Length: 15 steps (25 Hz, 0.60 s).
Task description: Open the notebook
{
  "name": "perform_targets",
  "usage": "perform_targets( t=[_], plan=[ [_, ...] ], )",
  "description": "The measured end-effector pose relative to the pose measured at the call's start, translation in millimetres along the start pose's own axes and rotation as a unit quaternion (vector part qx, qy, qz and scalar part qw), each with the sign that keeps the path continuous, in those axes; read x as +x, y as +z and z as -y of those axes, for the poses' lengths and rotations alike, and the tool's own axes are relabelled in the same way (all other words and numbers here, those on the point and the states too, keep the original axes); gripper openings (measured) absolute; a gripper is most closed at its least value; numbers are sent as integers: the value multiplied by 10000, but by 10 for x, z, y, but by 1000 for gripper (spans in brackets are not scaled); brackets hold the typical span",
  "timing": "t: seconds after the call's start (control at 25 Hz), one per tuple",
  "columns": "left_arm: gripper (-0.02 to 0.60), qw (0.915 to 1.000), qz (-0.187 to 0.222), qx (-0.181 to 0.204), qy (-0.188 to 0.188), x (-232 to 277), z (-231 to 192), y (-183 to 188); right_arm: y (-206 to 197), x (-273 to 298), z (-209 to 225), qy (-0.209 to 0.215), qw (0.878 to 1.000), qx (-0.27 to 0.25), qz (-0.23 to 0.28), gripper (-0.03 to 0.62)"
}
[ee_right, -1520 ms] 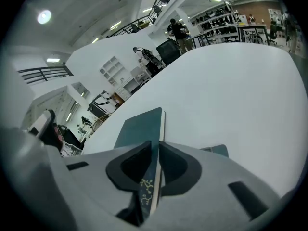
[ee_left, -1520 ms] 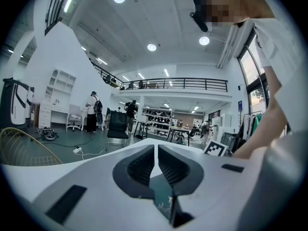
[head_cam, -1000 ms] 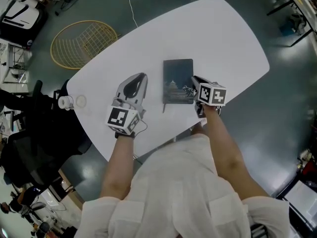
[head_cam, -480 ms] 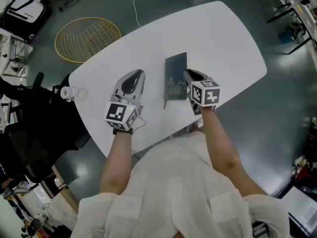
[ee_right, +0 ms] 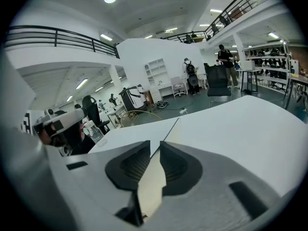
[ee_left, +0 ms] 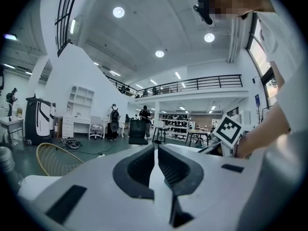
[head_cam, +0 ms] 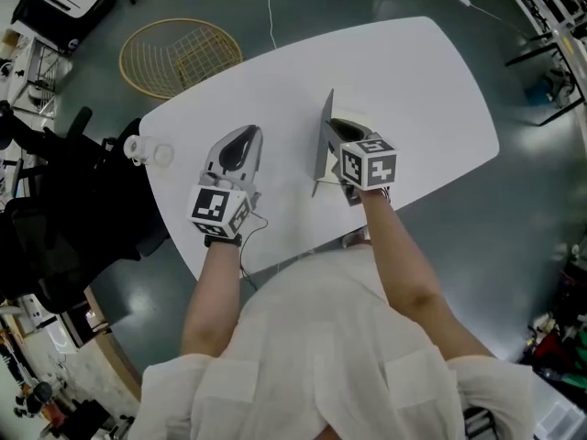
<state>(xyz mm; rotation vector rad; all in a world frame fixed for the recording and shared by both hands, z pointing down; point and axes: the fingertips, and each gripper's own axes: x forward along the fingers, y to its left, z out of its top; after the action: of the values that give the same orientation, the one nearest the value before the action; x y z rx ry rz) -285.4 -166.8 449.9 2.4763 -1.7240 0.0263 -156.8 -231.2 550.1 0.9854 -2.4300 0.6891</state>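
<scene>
Now: notebook (head_cam: 323, 145) sits near the middle of the white table (head_cam: 422, 81), a little toward the person's side. Its dark cover (ee_right: 153, 177) stands roughly upright, seen edge-on from the head view. In the right gripper view the cover's pale inner face runs up between the jaws. A pale page shows just to the right of the cover's far end; the rest of the book is mostly hidden under the gripper.

Right gripper (head_cam: 341, 132): jaws closed down onto the cover, pinching it from both sides near its free edge, one pad on each face. The right gripper view (ee_right: 155, 150) confirms contact on both pads, with only the cover's thickness between them.

Left gripper (head_cam: 246, 143): on the table to the left of the notebook, apart from it and not touching it. In the left gripper view (ee_left: 156, 150) the jaws are drawn together to a thin slit. Only white tabletop shows through the slit, so it holds nothing.

Edges and room:
- The near table edge runs close behind both marker cubes.
- Broad bare tabletop lies beyond the notebook and out to the right.
- A strip of bare tabletop separates the cover from the left gripper.
- A small clear bottle (head_cam: 138, 148) stands at the table's left edge, well apart from both grippers.

Off the table:
- A yellow wire basket (head_cam: 179, 55) sits on the floor past the far-left edge.
- A black chair (head_cam: 55, 218) stands to the left.
- A white cable (head_cam: 269, 7) trails across the floor beyond the table.
</scene>
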Motion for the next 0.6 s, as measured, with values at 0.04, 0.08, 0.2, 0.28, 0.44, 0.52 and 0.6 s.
perform_targets(
  t=[0.04,0.08,0.2,0.28,0.44,0.52,0.6],
  plan=[
    [21,10000,1,-3,57,-37,-34,6,19,41,-61,68,10000,-56,-22,66],
    [21,9999,2,-6,120,-78,-75,10,35,93,-129,135,9998,-117,-47,66],
    [21,9995,-8,-11,328,-209,-223,-4,49,289,-336,340,9988,-322,-136,69],
    [21,9990,-29,-8,436,-285,-307,-24,35,410,-447,468,9978,-432,-197,69],
    [21,9978,-45,-10,654,-426,-433,-21,-33,576,-603,654,9956,-563,-372,86],
    [21,9972,-44,-7,744,-508,-509,-24,-75,639,-684,711,9947,-609,-435,94],
    [21,9966,-42,-1,817,-578,-583,-31,-91,681,-754,741,9943,-642,-426,94]
  ],
)
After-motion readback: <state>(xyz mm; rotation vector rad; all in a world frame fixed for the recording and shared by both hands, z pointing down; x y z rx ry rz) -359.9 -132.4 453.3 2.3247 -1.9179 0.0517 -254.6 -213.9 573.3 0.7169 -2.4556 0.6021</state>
